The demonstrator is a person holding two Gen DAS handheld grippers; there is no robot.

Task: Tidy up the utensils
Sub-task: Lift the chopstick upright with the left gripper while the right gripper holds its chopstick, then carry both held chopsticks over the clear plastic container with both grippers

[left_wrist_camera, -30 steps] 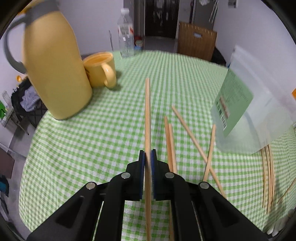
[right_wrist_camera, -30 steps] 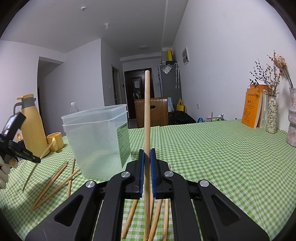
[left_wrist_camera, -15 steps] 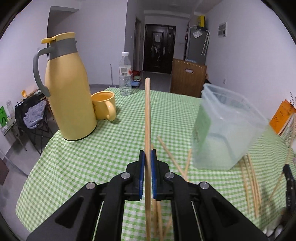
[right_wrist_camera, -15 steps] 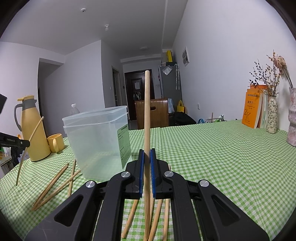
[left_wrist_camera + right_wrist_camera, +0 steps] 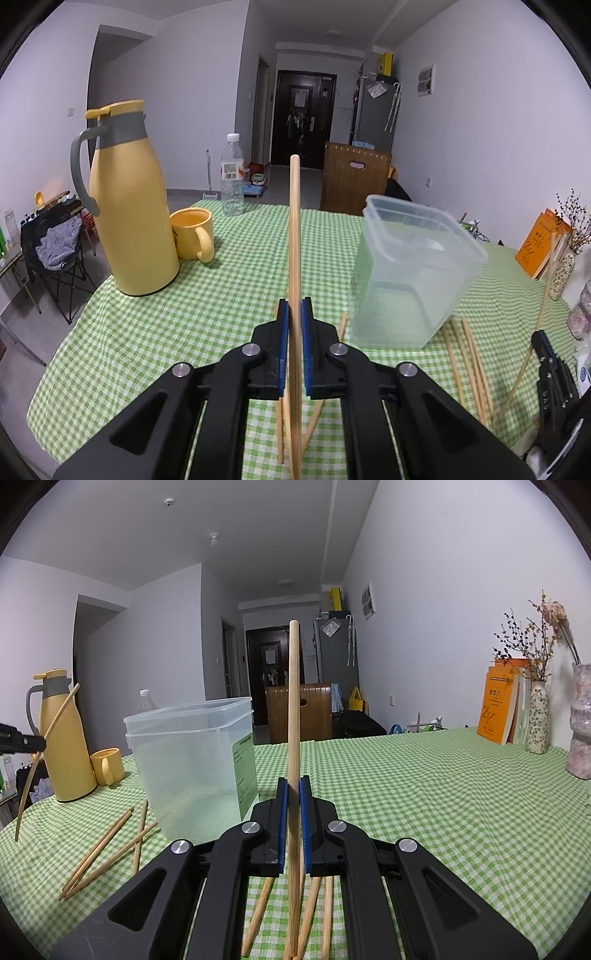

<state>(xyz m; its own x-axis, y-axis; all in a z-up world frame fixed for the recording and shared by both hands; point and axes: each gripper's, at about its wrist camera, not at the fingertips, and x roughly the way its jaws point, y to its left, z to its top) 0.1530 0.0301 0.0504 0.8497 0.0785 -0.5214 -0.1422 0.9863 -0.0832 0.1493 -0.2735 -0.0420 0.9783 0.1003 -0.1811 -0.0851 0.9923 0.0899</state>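
**A:** Left wrist view first: your left gripper (image 5: 294, 314) is clamped on a wooden chopstick (image 5: 294, 236), blue pads pressed against its sides, the stick running up through the middle of the picture. Where does it sit against the clear plastic container (image 5: 413, 280)?

**B:** You hold it to the left of the container and apart from it. The container stands upright on the green checked tablecloth (image 5: 147, 332), with loose chopsticks (image 5: 469, 354) lying just beside its near right corner and more under your gripper.

**A:** And your other hand?

**B:** Right wrist view shows your right gripper (image 5: 294, 794) closed narrow on a second chopstick (image 5: 293, 709), also standing nearly upright. Several chopsticks (image 5: 107, 849) lie crossed on the cloth left of the container, others directly below the jaws.

**A:** Anything else on the table?

**B:** A yellow thermos jug (image 5: 129, 218) at far left, a yellow mug (image 5: 192, 232) just beside it, a water bottle (image 5: 232, 177) behind. At far right, orange books (image 5: 498, 701) and a vase of dried flowers (image 5: 537, 716).
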